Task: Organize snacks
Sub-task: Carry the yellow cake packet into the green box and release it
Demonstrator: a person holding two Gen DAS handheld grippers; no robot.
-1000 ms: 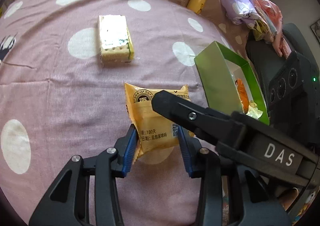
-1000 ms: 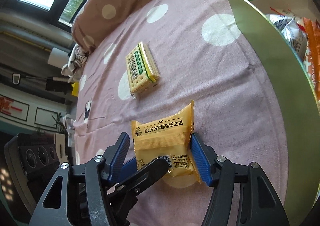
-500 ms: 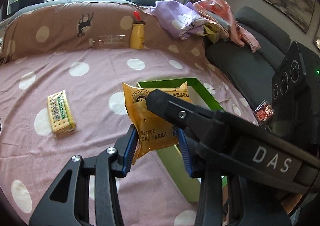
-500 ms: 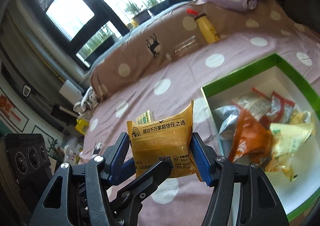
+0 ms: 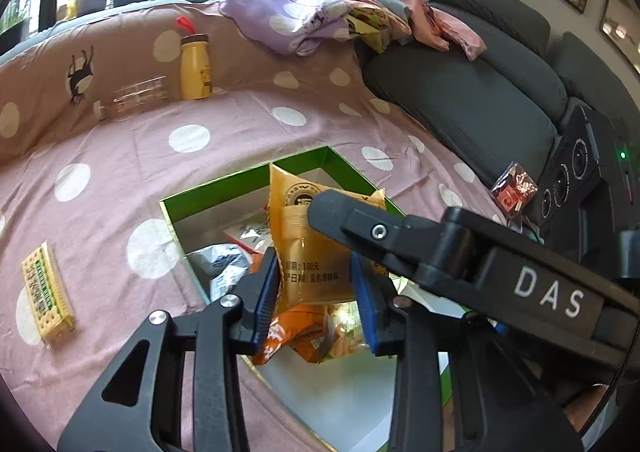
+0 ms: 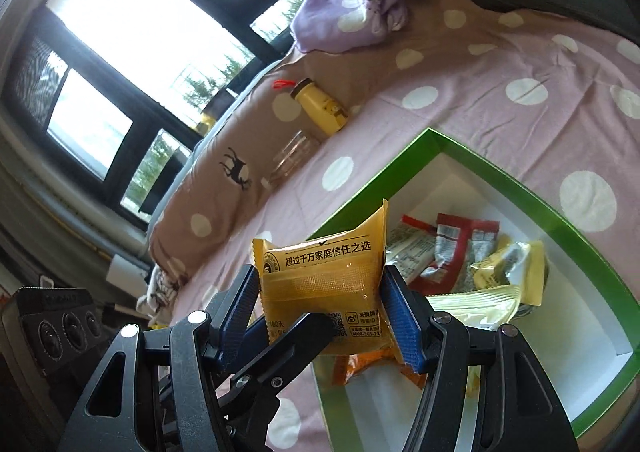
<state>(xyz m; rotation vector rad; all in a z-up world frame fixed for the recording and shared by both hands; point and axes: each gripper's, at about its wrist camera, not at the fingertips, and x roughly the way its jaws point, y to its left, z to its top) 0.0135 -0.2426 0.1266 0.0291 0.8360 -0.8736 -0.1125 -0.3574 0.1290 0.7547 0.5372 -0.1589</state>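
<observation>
A bed covered in a pink polka-dot sheet fills the scene, with an open green box near the middle of it, already holding several snack bags. Both handheld grippers carry one yellow snack packet together above the box's near end.

The step in hand looks like the transfer: the packet is up in the air, over the box, not yet released. The next move probably calls for lowering it over the bare white floor of the box and parting both sets of jaws so it drops flat.

In the left wrist view, the left gripper pinches the packet's lower edge between blue pads at 9 and 3 o'clock, its jaws closing tighter. The right gripper clamps the packet's sides the same way, one finger of the other tool crossing at 7 o'clock.

A cracker pack lies alone on the sheet at 9 o'clock, well apart from the box.
</observation>
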